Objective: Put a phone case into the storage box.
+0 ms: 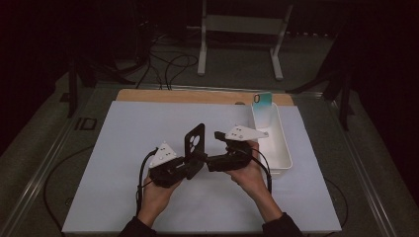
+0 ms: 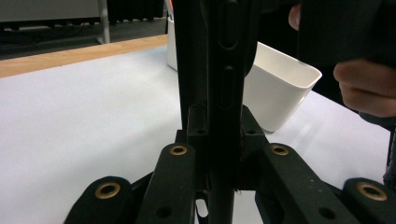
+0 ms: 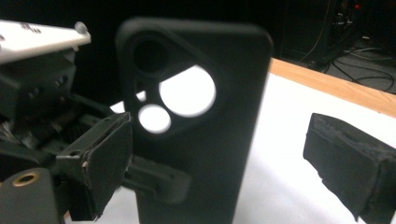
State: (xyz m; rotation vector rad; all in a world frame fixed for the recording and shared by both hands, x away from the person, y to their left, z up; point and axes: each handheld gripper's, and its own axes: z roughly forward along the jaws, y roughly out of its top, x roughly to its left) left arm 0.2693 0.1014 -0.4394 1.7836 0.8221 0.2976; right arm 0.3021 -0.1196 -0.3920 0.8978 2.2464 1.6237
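Writing shows nowhere on the black phone case [image 1: 194, 142]; your left gripper [image 1: 190, 165] is clamped on it, your right gripper [image 1: 213, 157] stands apart.

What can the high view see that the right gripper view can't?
The high view alone shows the white tub at the right of the table with a blue-green phone propped at its far end, both of the person's hands, and the white stand on the floor beyond. The right gripper view alone shows, close up, the round camera holes in the black phone case and the right gripper's worn pad, apart from the case. Both show the case held upright in the left gripper, the white table top and its wooden edge.
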